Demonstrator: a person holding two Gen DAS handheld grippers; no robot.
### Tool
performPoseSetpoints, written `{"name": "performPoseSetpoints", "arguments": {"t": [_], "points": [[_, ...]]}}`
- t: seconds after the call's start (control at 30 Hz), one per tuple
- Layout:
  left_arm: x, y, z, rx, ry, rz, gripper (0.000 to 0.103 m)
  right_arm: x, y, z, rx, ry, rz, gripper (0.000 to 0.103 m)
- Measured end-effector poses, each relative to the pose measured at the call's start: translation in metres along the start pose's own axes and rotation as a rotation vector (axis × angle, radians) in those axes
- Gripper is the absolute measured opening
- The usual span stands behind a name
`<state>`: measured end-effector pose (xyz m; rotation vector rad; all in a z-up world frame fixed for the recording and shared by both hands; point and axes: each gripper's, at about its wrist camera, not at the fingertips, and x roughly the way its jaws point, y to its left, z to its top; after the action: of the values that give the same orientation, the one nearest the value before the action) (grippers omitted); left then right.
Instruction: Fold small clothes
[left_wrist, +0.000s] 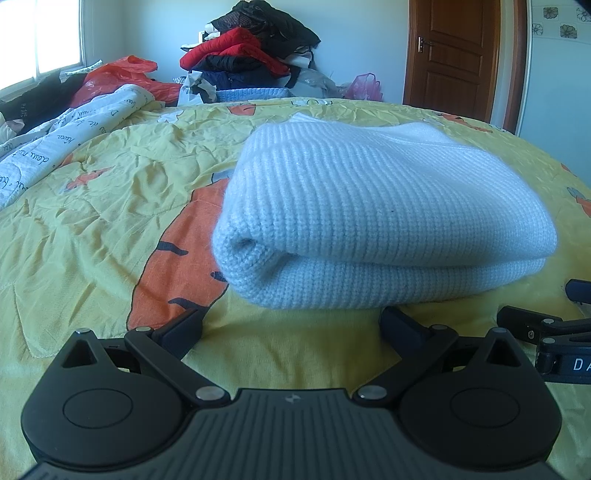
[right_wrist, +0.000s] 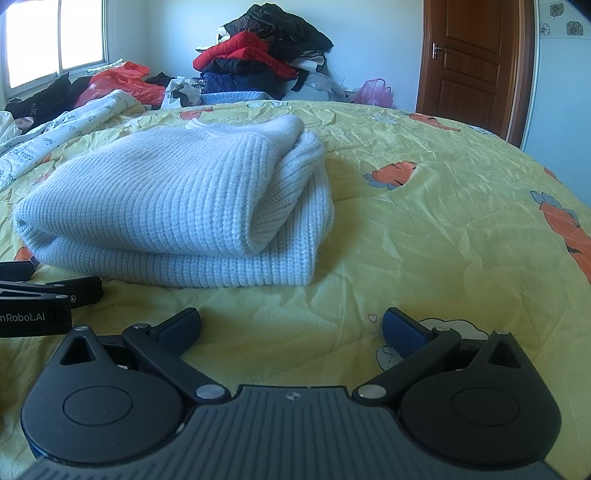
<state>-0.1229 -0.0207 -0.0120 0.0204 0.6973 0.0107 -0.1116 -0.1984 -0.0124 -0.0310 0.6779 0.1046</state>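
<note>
Folded white knit sweater (left_wrist: 369, 221) lying on the yellow bed cover (left_wrist: 110, 206) with orange pictures, in about the middle of the bed. Folded in soft thick layers, one on top of the other. Left gripper (left_wrist: 291, 328) low over the cover, just in front of the sweater, fingers (left_wrist: 184, 328) wide apart and holding nothing. Right gripper (right_wrist: 291, 328) low too, to the right of the sweater and a little in front, fingers (right_wrist: 402, 332) also wide apart and empty. Neither one touching the sweater. Both grippers close side by side, each one peeking into the other's view at the edge. Far behind, a big messy pile of clothes (right_wrist: 262, 55) in red, black and blue by the wall. A white blanket with writing (left_wrist: 55, 147) on the left side of the bed. A brown door (right_wrist: 476, 59) at the back right, a bright window (right_wrist: 55, 37) at the back left.
</note>
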Motion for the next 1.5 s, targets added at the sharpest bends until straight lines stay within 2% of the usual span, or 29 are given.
{"name": "performPoseSetpoints", "arguments": {"t": [0.8,1.0,1.17,1.23,1.33,1.5], "points": [[-0.003,0.001,0.002,0.012,0.017,-0.023,0.103,-0.001,0.001,0.000,0.000,0.001,-0.002,0.101],[-0.008,0.003,0.002,-0.005,0.055,-0.024,0.103,-0.003,0.002,0.000,0.004,0.001,-0.002,0.101],[-0.021,0.007,0.000,-0.054,0.077,-0.006,0.103,-0.014,0.000,-0.002,0.050,-0.015,-0.004,0.103],[-0.027,0.007,0.000,-0.054,0.083,0.030,0.103,-0.021,-0.005,-0.003,0.088,-0.009,0.011,0.103],[-0.039,0.010,0.003,-0.068,0.061,0.027,0.103,-0.027,-0.005,-0.001,0.115,0.018,0.011,0.103],[-0.059,0.008,0.006,-0.060,0.013,0.033,0.103,-0.042,0.004,0.006,0.074,-0.006,0.020,0.103]]}}
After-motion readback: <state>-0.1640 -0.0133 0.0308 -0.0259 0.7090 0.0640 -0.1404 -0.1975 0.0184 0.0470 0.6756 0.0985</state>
